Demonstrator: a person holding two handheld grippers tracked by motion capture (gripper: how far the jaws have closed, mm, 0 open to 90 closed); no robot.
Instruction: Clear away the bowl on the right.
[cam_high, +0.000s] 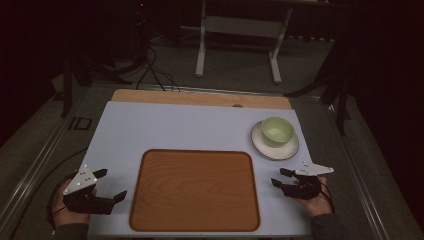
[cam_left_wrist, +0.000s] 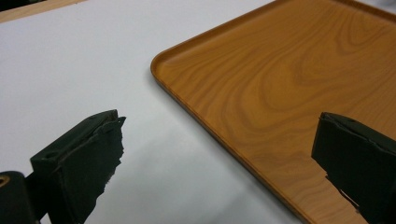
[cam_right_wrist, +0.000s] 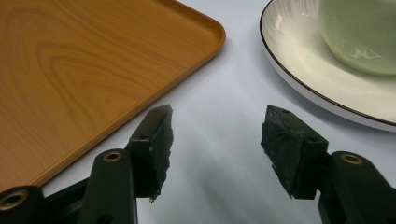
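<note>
A wooden tray (cam_high: 195, 190) lies empty on the white table top near its front edge. A pale green bowl (cam_high: 277, 131) stands on a white saucer (cam_high: 287, 150) at the right, behind the tray's far right corner. My left gripper (cam_high: 111, 185) rests left of the tray, jaws wide open and empty; in the left gripper view (cam_left_wrist: 219, 149) the tray (cam_left_wrist: 289, 88) lies ahead. My right gripper (cam_high: 280, 177) sits right of the tray, just in front of the saucer, open and empty; in the right gripper view (cam_right_wrist: 217, 133) the saucer (cam_right_wrist: 299, 70) and bowl (cam_right_wrist: 359, 37) lie ahead on the right, the tray (cam_right_wrist: 84, 70) on the left.
The white table top (cam_high: 175, 127) has a wooden strip (cam_high: 200, 97) along its far edge. Beyond it stand a white table frame (cam_high: 237, 40) and cables (cam_high: 155, 75) on the dark floor. Metal rails (cam_high: 35, 160) run along both sides.
</note>
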